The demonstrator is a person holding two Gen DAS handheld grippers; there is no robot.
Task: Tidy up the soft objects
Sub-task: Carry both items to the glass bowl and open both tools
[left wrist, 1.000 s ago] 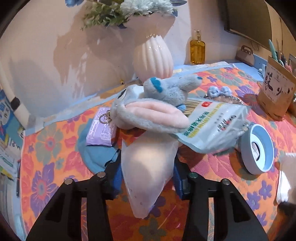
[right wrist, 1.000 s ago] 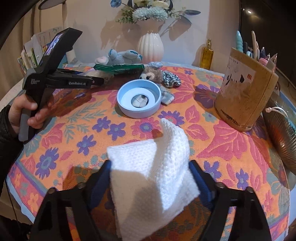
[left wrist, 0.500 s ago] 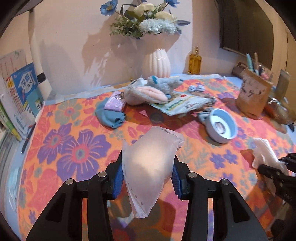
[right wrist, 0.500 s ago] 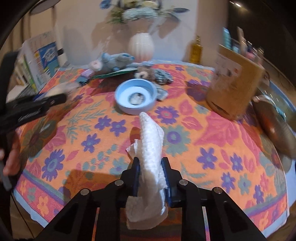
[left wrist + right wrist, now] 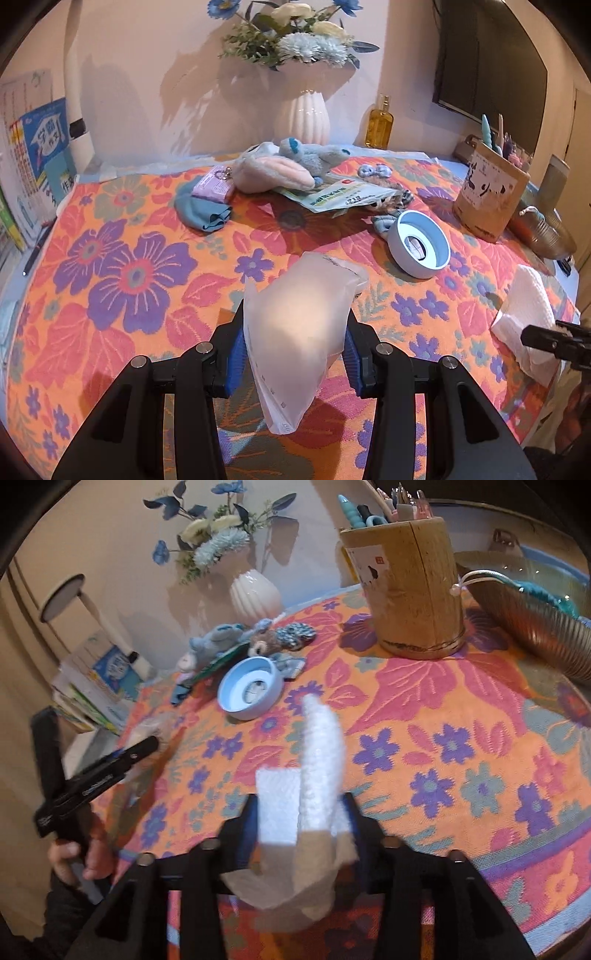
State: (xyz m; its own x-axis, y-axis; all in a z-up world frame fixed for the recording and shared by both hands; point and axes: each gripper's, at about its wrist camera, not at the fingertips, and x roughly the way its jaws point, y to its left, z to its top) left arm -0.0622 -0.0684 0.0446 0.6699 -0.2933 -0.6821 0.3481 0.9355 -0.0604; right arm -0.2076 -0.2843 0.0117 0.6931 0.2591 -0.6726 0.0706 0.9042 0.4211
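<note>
Left gripper (image 5: pixel 295 354): partly closed, blue pads clamped on both sides of a translucent pouch (image 5: pixel 301 328), held above the floral tablecloth (image 5: pixel 122 266). Right gripper (image 5: pixel 299 827): jaws opening, a white cloth (image 5: pixel 317 768) standing crumpled between them; pad contact lost in blur. Farther back on the table: blue bowl (image 5: pixel 419 247), plush toys (image 5: pixel 284 166), vase (image 5: pixel 303 118), wooden holder (image 5: pixel 413 590).
</note>
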